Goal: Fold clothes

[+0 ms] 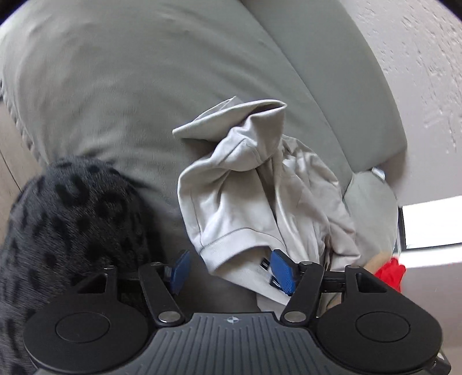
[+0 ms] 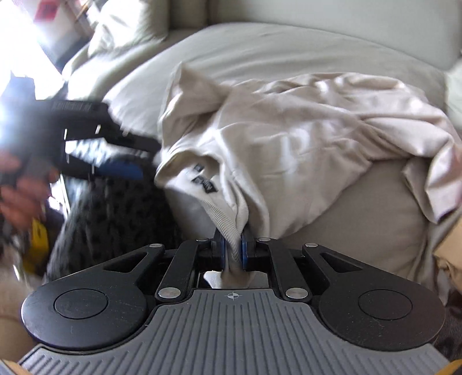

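Note:
A crumpled light beige shirt (image 1: 260,190) lies on a grey-green sofa cushion (image 1: 130,86). In the left wrist view my left gripper (image 1: 231,271) is open, its blue pads (image 1: 281,269) wide apart at the shirt's ribbed edge, one pad against the cloth. In the right wrist view my right gripper (image 2: 232,249) is shut on the shirt's ribbed collar (image 2: 231,225), near the neck labels (image 2: 203,181). The rest of the shirt (image 2: 288,138) spreads away over the cushion. The left gripper (image 2: 115,167) shows blurred at the left.
A dark spotted fleece blanket (image 1: 63,213) lies left of the shirt, also in the right wrist view (image 2: 115,213). A red item (image 1: 391,272) and a bright window (image 1: 430,225) are at the right. A pale cushion (image 2: 130,26) and the sofa back (image 2: 346,20) stand behind.

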Demonstrator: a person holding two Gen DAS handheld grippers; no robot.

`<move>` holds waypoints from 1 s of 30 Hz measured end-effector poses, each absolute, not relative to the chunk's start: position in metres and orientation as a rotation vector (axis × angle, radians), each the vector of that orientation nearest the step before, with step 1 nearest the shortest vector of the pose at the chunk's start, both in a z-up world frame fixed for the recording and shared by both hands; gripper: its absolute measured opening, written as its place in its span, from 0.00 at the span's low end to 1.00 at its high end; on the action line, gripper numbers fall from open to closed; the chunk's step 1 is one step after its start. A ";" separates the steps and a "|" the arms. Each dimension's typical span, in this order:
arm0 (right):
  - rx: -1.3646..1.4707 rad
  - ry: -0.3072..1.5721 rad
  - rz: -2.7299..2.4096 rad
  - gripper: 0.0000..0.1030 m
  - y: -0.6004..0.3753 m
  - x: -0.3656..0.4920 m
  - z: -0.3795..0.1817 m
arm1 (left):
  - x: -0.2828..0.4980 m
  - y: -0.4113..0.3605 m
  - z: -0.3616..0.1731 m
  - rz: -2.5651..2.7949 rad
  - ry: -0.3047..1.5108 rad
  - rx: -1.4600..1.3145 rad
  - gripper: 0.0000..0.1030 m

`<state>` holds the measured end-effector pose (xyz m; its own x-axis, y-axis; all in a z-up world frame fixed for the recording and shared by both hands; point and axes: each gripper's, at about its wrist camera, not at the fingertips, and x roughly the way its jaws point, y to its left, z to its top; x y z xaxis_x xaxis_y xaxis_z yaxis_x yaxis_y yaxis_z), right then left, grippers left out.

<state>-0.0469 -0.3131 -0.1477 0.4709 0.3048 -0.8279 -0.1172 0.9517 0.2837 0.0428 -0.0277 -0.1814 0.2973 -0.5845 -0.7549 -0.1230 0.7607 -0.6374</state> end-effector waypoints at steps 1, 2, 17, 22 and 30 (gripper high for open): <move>0.220 1.043 0.238 0.10 -0.321 -0.045 -0.146 | 0.043 -0.028 -0.183 -0.327 1.244 -0.683 0.58; 0.243 1.037 0.218 0.10 -0.328 -0.042 -0.143 | 0.044 -0.029 -0.185 -0.324 1.235 -0.700 0.58; 0.386 1.032 0.141 0.10 -0.361 -0.027 -0.146 | 0.056 -0.037 -0.197 -0.273 1.113 -0.600 0.49; 0.419 1.016 0.153 0.10 -0.364 -0.028 -0.149 | 0.062 -0.066 -0.194 -0.269 1.093 -0.400 0.47; 0.350 1.085 0.276 0.49 -0.364 -0.030 -0.139 | 0.063 -0.040 -0.167 -0.258 1.020 -0.347 0.02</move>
